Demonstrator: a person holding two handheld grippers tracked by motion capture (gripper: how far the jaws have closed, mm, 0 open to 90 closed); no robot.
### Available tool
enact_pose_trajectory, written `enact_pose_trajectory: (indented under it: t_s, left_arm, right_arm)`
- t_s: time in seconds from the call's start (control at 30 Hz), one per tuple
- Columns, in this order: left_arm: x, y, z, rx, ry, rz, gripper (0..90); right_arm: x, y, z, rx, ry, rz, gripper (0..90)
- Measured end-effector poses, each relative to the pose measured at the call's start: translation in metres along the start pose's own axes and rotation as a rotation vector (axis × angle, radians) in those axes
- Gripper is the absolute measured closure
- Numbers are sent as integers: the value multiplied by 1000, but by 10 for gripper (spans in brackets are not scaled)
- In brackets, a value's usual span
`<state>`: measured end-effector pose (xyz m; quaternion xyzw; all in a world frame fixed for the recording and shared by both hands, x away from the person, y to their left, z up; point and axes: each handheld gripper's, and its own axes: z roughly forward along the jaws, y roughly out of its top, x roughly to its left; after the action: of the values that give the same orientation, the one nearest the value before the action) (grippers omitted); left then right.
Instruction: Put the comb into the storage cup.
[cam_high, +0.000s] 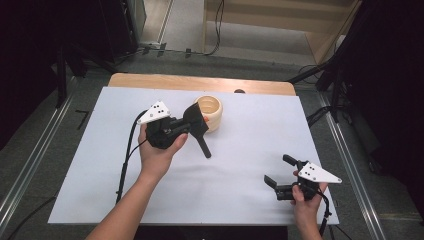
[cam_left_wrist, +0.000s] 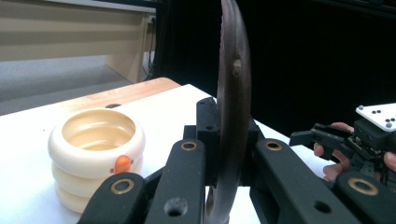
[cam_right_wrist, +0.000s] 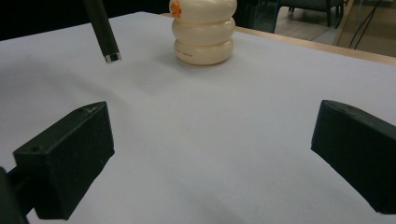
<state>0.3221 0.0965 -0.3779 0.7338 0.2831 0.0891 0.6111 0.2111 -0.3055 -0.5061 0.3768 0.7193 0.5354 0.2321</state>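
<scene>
One dark spatula (cam_high: 196, 125) pinched edge-on in the left gripper (cam_high: 192, 127), beside the cream cup (cam_high: 211, 112).

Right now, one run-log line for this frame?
left gripper: shut on pan | right gripper: open, empty | cup: upright on table

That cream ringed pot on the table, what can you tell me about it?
The cream pot looks like three stacked rounded rings of smooth glossy plastic or ceramic, open at the top and empty inside as far as shows. A small orange mark sits on its upper ring and tiny red lettering near its base. It stands upright on the white table cover, toward the far edge. Whether the dark spatula-like tool held beside it touches it, I cannot tell.
</scene>
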Motion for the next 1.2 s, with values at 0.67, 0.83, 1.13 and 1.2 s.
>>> enact_pose_trajectory:
  t_s: [0.67,0.83,1.13,1.2]
  left_arm:
    - [11,18,8,-9,14,4,854]
    - [15,22,9,-7,24,7,854]
    - [23,31,11,-18,34,8,854]
    - [24,34,12,-20,37,8,854]
  right_arm:
    - [-14,-14,-24,-4,-26,22,0]
    - [-16,-17,-27,-2,-33,27,0]
    - [-17,-19,-26,3,-32,31,0]
    - [-17,-19,-27,1,-32,34,0]
